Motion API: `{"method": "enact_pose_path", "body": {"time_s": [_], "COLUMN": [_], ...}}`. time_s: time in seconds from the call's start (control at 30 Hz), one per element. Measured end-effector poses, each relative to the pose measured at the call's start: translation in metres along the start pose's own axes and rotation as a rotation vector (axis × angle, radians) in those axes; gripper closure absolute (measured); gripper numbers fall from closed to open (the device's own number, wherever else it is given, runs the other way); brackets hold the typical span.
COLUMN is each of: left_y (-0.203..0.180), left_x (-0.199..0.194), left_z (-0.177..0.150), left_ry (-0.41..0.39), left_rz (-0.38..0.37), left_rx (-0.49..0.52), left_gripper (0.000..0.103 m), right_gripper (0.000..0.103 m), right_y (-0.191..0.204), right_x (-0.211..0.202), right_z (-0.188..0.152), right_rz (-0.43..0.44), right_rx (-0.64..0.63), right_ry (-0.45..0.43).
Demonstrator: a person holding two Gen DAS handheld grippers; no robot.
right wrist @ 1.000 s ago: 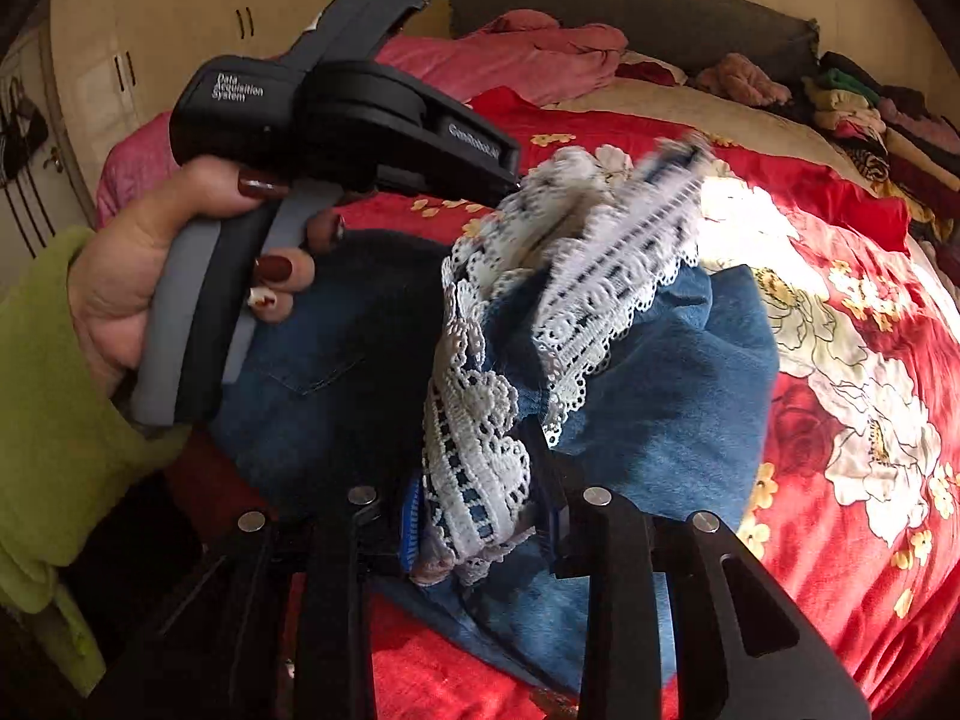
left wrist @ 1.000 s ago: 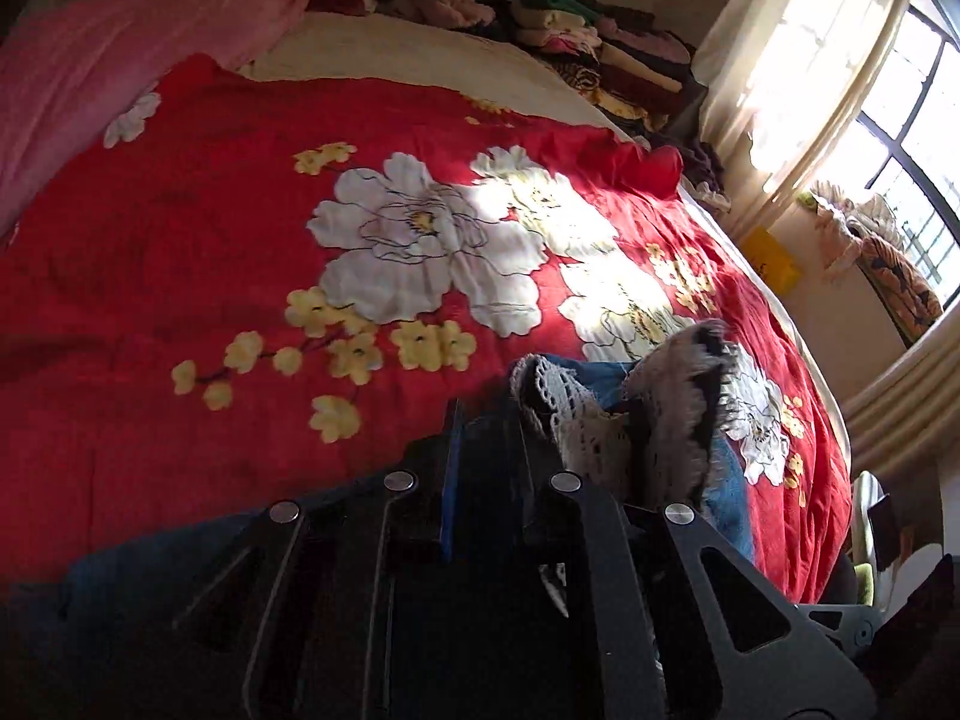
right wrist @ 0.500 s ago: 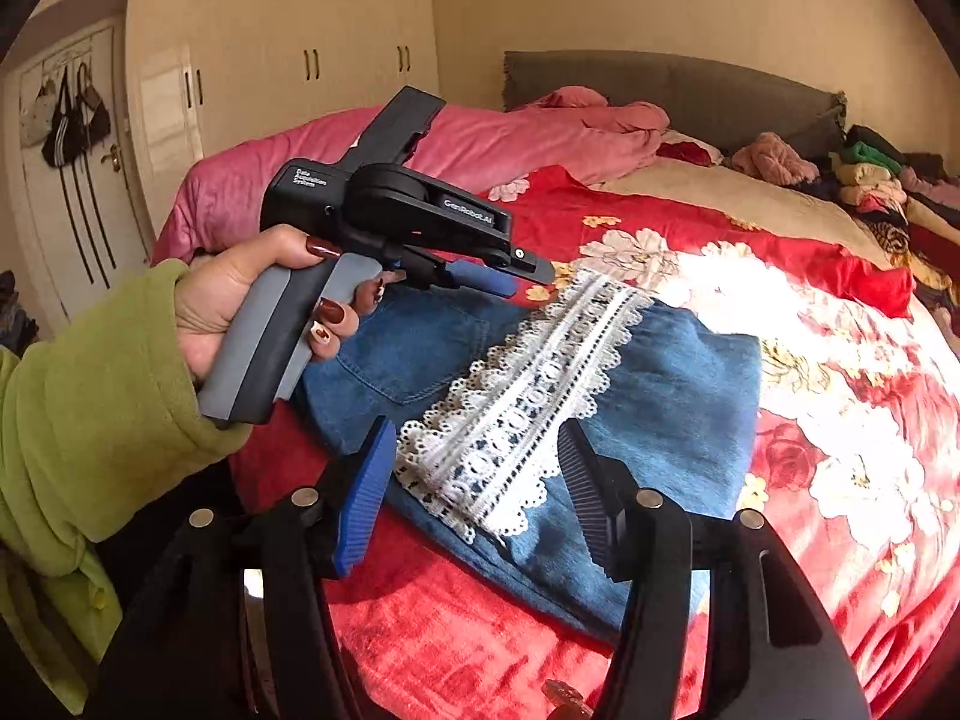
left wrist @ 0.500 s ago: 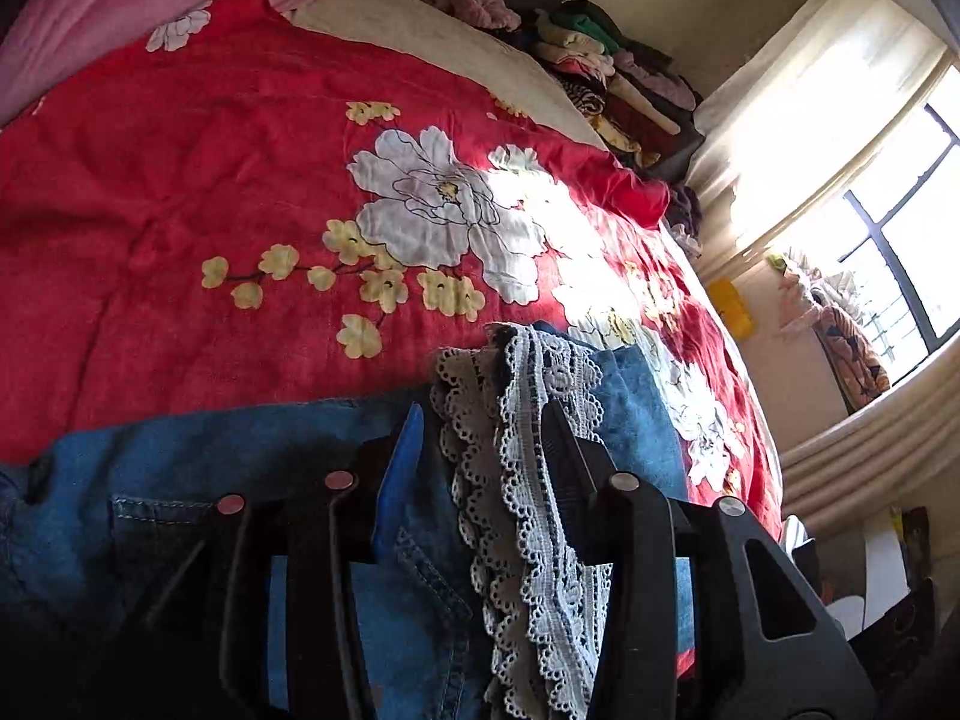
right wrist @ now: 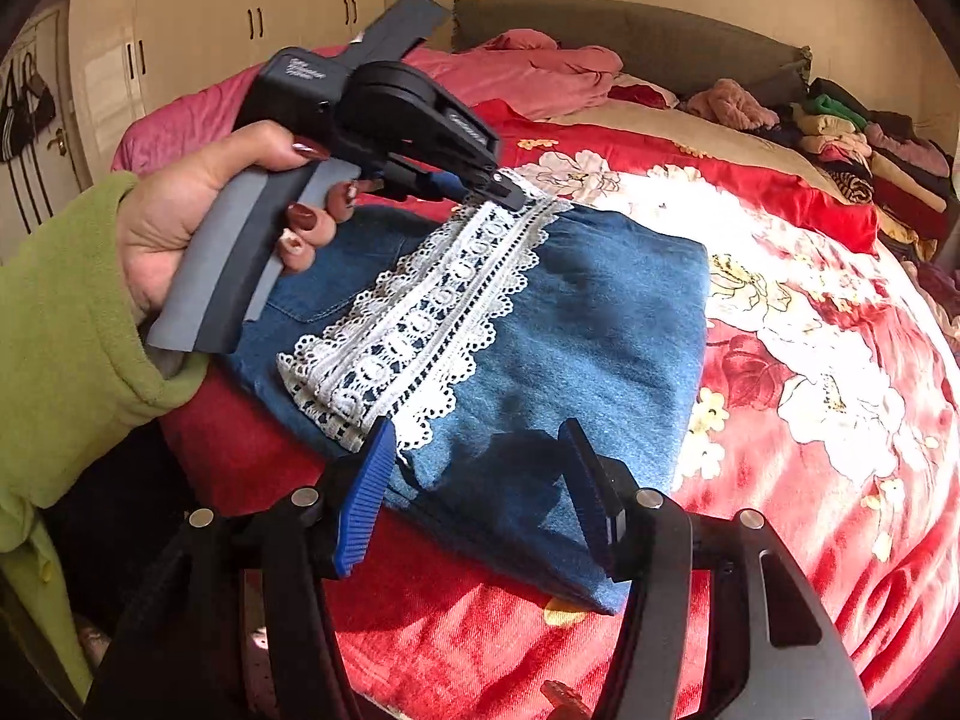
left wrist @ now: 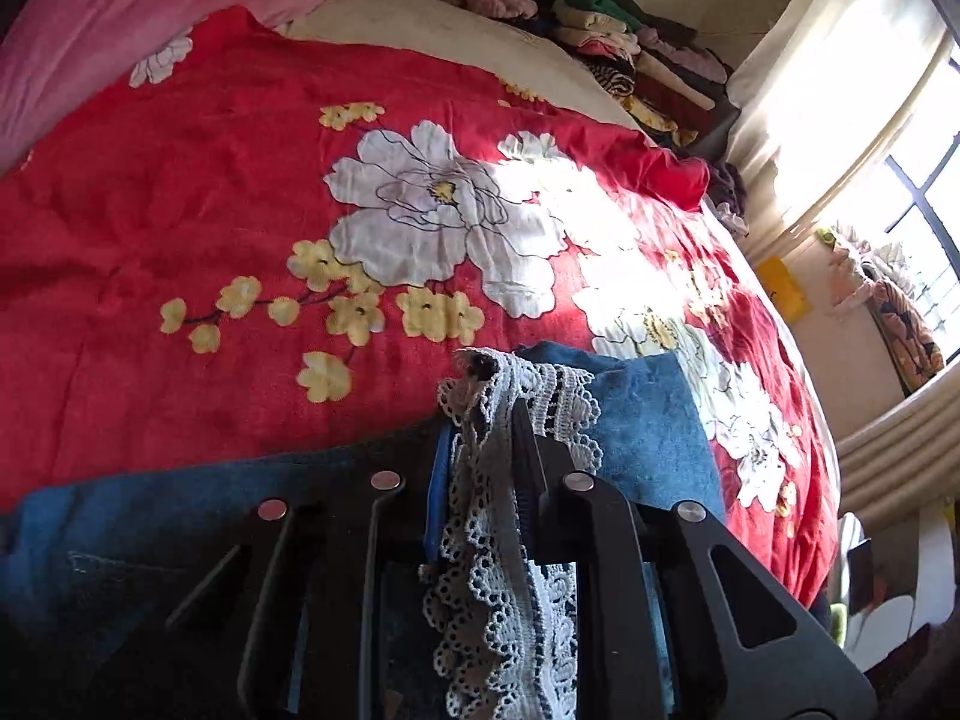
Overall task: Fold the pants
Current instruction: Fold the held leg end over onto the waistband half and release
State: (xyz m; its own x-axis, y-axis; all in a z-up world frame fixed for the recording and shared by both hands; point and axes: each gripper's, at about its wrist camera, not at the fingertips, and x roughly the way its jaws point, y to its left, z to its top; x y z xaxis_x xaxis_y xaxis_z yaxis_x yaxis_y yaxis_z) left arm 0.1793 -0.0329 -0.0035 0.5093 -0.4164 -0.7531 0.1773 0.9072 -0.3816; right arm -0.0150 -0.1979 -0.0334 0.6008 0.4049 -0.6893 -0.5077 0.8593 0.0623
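pants [right wrist: 540, 324]: folded denim near the bed's [right wrist: 780, 540] front edge | left gripper [left wrist: 480, 456]: jaws closing, clamping the lace trim [right wrist: 420, 312] | right gripper [right wrist: 474, 492]: parted, empty above the denim | handling: likely soft, limp, fairly heavy; lace may snag, so take thick folded edges

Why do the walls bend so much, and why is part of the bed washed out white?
Both views use fisheye lenses, so the window frame and wardrobe curve. In the left wrist view, sun through the curtain burns out a strip of the red bedspread; the right wrist view shows the same glare beyond the jeans, and the right gripper casts a shadow on the denim.
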Motion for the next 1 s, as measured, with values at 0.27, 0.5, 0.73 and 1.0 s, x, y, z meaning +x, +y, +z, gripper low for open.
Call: {"method": "enact_pose_path", "body": {"time_s": [0.27,0.5,0.73,1.0], "left_y": [0.022,0.019,0.007,-0.017], "left_x": [-0.010,-0.069,-0.075,-0.052], "left_z": [-0.012,-0.065,-0.124,-0.134], "left_ry": [-0.016,-0.028,0.104,0.108], "left_rz": [0.050,0.061,-0.083,-0.003], "left_rx": [-0.044,-0.006,-0.071,-0.024], "left_gripper": [0.058,0.057,0.057,0.069], "right_gripper": [0.048,0.033,0.033,0.034], "right_y": [-0.013,-0.033,-0.044,-0.043], "right_x": [0.005,-0.016,-0.022,-0.026], "right_z": [-0.005,-0.004,-0.004,-0.006], "right_rz": [-0.004,-0.036,-0.051,-0.074], "right_rx": [0.063,0.146,0.194,0.185], "right_ry": [0.034,-0.045,-0.046,-0.043]}}
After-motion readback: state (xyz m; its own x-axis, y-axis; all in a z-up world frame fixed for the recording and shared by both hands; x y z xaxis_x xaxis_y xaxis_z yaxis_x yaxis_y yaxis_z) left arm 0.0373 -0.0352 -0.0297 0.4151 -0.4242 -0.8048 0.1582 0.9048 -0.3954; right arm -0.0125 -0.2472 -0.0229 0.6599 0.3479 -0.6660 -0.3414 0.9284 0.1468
